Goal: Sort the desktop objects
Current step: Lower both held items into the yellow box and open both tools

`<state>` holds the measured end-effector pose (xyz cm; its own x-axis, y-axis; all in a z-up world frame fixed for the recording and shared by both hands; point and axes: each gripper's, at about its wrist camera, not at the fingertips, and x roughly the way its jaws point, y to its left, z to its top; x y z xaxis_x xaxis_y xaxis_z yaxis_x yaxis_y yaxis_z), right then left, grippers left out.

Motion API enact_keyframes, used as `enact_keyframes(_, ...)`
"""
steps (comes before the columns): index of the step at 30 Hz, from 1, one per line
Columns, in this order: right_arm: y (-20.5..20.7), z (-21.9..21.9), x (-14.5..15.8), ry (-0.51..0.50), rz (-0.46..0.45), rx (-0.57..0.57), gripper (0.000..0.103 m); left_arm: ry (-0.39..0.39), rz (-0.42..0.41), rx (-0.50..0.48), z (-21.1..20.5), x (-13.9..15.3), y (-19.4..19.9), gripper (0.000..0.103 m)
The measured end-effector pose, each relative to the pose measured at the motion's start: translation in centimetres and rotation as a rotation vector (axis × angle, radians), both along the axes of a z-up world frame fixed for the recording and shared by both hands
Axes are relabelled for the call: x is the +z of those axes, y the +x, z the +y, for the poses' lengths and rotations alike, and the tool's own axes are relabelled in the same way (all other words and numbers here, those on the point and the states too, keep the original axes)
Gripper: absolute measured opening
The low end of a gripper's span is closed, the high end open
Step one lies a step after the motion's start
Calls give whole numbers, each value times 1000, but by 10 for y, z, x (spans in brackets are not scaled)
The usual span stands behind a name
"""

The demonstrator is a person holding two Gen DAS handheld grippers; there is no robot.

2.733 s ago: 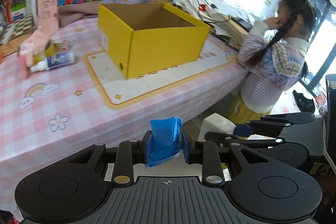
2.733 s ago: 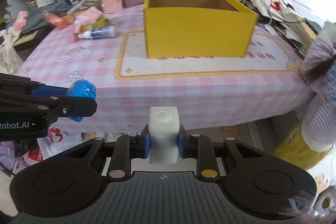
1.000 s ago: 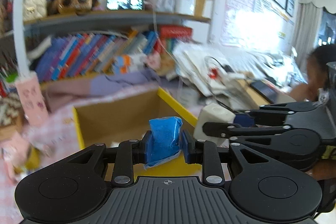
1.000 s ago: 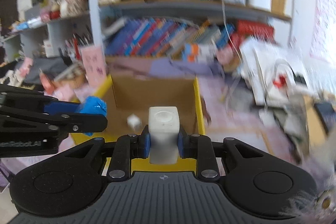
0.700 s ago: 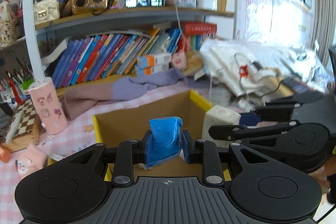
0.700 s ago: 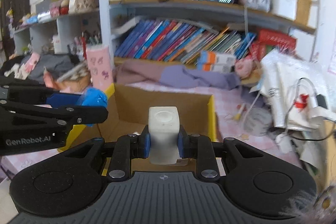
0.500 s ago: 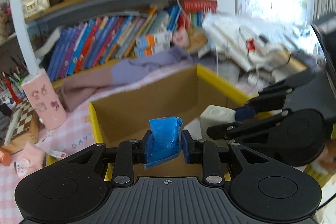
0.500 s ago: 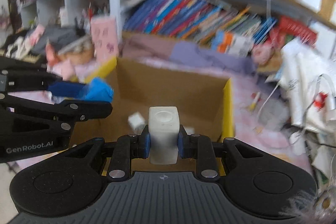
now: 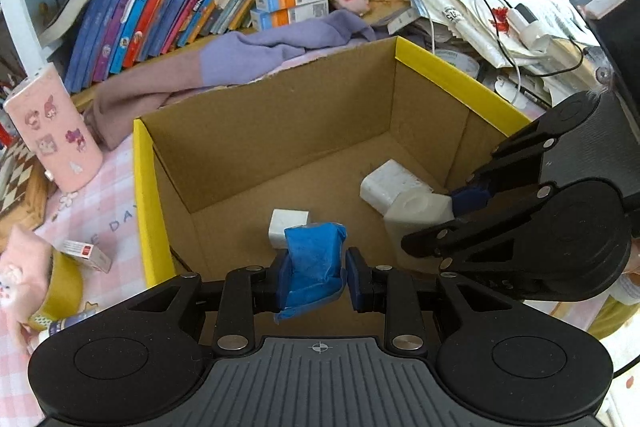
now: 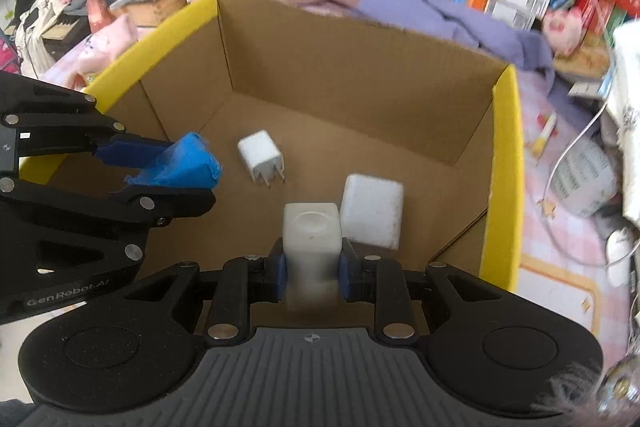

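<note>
Left gripper clamped on blue packet, right gripper clamped on white cube block; both held over open yellow box. On box floor: white plug charger and a second white block. Beyond: purple cloth, then bookshelf.

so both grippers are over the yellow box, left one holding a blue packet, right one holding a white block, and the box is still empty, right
Not empty. The right wrist view shows a white charger plug and a white block lying on the floor of the yellow box. The rest is right.
</note>
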<state>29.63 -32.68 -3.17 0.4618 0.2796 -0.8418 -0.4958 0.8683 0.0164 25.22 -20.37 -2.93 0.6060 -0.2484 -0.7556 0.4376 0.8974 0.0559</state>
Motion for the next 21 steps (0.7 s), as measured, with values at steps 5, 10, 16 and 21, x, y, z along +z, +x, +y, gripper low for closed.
enact_keyframes(5,5,2,-2,-7,25,1,23,-8,0,3,1,0,1,29)
enact_keyframes(10,2,2,-1,-9,-9,1,25,1,-25,19,-1,1,-1,31)
enact_keyframes(16,-9,-3,9,13,-98,-13,32,7,-94,48,1,11,-14,55)
enact_keyframes(21,-25,-15,26,67,-162,-53,37,-9,-169,92,10,24,-34,57)
